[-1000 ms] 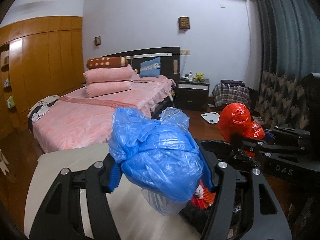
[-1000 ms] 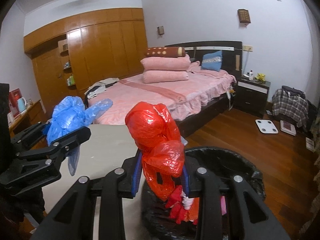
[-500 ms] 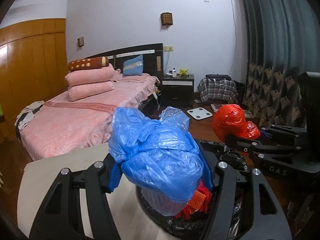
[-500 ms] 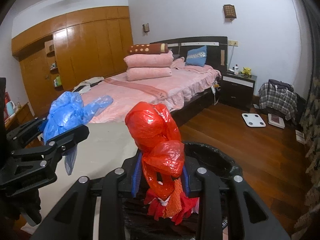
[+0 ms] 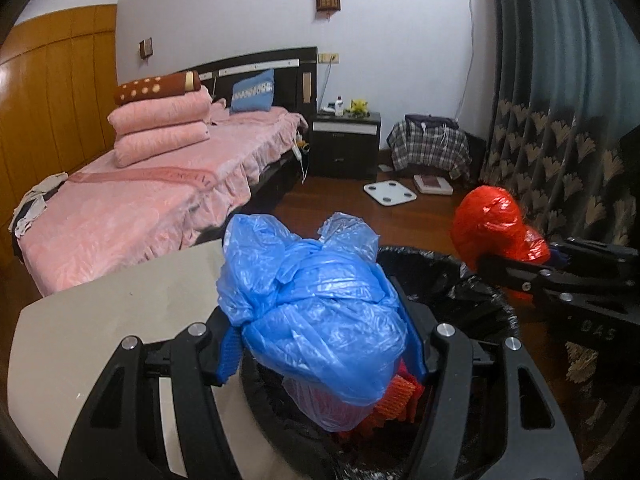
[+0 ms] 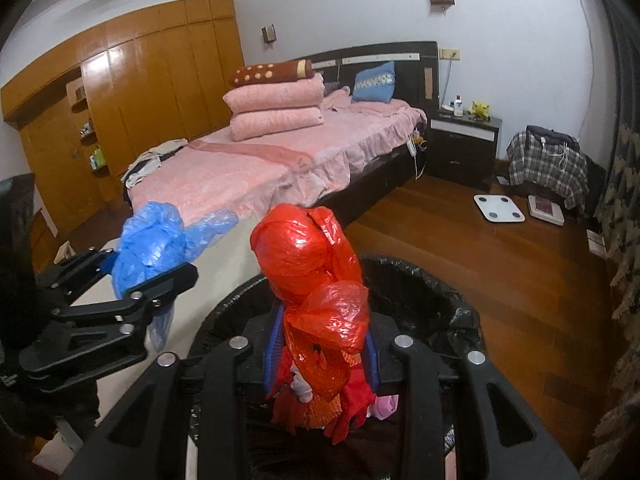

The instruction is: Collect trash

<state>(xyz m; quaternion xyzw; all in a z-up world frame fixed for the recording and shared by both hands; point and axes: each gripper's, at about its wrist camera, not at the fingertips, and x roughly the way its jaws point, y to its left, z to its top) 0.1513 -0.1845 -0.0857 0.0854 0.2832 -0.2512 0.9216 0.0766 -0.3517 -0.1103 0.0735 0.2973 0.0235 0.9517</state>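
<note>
My left gripper (image 5: 322,354) is shut on a knotted blue plastic bag (image 5: 316,304) and holds it over the near rim of a bin lined with a black bag (image 5: 448,280). My right gripper (image 6: 322,354) is shut on a knotted red plastic bag (image 6: 312,276) above the same bin (image 6: 424,284). Red and orange trash (image 6: 320,408) lies inside the bin. The right gripper with the red bag (image 5: 494,226) shows at the right of the left wrist view. The left gripper with the blue bag (image 6: 150,242) shows at the left of the right wrist view.
A beige table (image 5: 100,312) stands left of the bin. A pink bed (image 5: 160,184) with folded blankets lies beyond it. A dark nightstand (image 5: 346,144), a white scale (image 5: 390,193) on the wood floor and patterned curtains (image 5: 560,132) are at the right.
Both grippers have moved right and forward with their bags, from over the table edge to above the bin. The bin's trash now lies directly under both bags.
</note>
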